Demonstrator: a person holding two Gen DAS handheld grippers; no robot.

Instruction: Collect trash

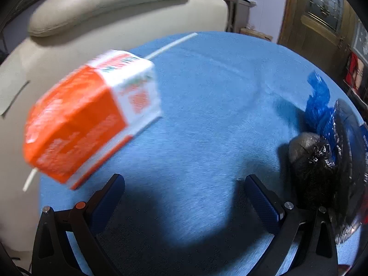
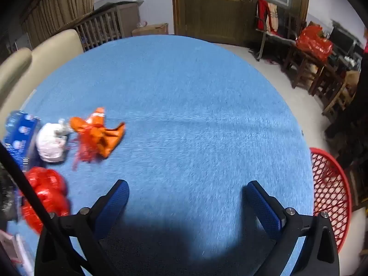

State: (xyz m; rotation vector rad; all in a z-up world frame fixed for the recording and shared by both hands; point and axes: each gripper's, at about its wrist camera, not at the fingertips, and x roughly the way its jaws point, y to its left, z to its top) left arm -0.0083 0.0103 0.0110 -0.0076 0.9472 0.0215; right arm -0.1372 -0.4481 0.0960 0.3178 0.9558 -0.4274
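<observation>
Left wrist view: an orange-and-white carton (image 1: 92,119), boxy, with a thin white straw (image 1: 171,44), is seen blurred at left over the blue cloth-covered table (image 1: 207,115), ahead of the wide, empty left gripper (image 1: 184,184), so a hurried grasp could knock it off the nearby edge. Crinkled black and blue plastic bags (image 1: 322,138) lie at right. In the right wrist view the right gripper (image 2: 187,189) is likewise spread wide and empty, crumpled orange wrapper (image 2: 99,135) and white wad (image 2: 51,145) at left, red mesh basket (image 2: 331,193) at right.

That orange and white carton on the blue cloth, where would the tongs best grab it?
Probably across the carton's two long flat sides, near its middle, coming down from above. It lies on its side, a long box, so the flat faces suit the open left tongs. Blur hides whether it is crushed.
</observation>
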